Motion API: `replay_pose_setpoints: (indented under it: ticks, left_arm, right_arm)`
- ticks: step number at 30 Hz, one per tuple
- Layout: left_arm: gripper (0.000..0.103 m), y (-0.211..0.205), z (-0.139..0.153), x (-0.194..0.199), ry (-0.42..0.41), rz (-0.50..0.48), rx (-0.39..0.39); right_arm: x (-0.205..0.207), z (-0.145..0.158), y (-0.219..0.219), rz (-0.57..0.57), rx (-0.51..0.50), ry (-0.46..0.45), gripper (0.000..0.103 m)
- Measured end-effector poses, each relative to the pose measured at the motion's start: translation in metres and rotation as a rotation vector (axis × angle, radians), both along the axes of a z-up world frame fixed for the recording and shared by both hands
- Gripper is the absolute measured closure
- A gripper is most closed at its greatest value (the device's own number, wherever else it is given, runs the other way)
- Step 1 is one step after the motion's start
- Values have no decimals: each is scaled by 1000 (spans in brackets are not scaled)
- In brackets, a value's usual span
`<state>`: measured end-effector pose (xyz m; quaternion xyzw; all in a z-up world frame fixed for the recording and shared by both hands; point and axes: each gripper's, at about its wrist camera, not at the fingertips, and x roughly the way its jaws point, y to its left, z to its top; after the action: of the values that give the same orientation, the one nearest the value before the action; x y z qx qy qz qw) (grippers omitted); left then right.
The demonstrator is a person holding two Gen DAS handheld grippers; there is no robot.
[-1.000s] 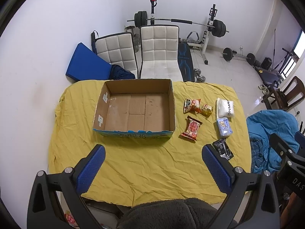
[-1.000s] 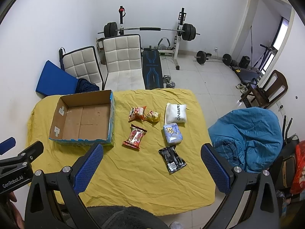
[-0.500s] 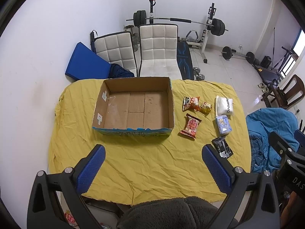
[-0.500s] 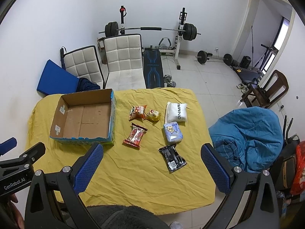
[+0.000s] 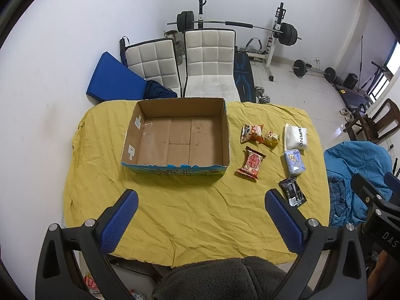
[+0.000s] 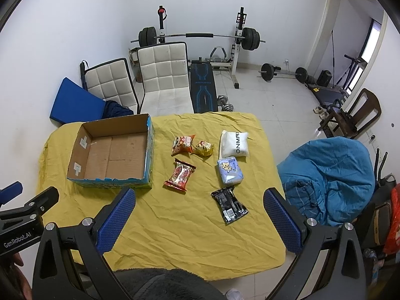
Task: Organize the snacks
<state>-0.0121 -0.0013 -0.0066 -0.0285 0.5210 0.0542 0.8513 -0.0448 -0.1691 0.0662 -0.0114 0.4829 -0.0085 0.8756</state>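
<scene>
An empty cardboard box (image 5: 215,135) (image 6: 148,147) lies on the yellow tablecloth (image 5: 190,215) (image 6: 180,225), left of several snack packs. These are an orange pack (image 6: 182,145), a gold pack (image 6: 204,148), a red pack (image 6: 180,177), a white pouch (image 6: 234,144), a pale blue pack (image 6: 230,170) and a black pack (image 6: 229,205). My left gripper (image 5: 200,212) is open, held above the cloth's near edge in front of the box. My right gripper (image 6: 199,212) is open too, above the near edge and short of the black pack.
Two white chairs (image 5: 210,62) and a blue mat (image 5: 112,81) stand behind the table. A weight bench and barbell rack (image 6: 200,37) fill the back of the room. A blue beanbag (image 6: 330,175) sits right of the table. A dark fleece sleeve (image 5: 225,277) shows below.
Both grippers have drawn back and risen a little, so the table and box look slightly smaller. Nothing on the table has moved.
</scene>
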Motion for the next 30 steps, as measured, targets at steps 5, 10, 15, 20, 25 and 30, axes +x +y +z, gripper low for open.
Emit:
replay_pose_setpoints:
  ticks: [5, 10, 15, 20, 25, 30]
  left_arm:
    - [0, -3, -6, 11, 4, -19, -2]
    - [0, -12, -16, 41, -14, -44, 35]
    - [0, -29, -48, 81, 6, -94, 53]
    - [0, -57, -108, 124, 114, -147, 8]
    - [0, -101, -187, 165, 257, -229, 32]
    - [0, -142, -262, 197, 365, -297, 71]
  right_arm:
    - [3, -4, -3, -8, 9, 13, 0]
    - [21, -23, -16, -37, 5, 48, 0]
    - [51, -67, -42, -75, -14, 123, 0]
    - [96, -148, -80, -98, -30, 269, 0]
    - [131, -257, -109, -69, -52, 407, 0]
    - [152, -360, -130, -56, -45, 538, 0]
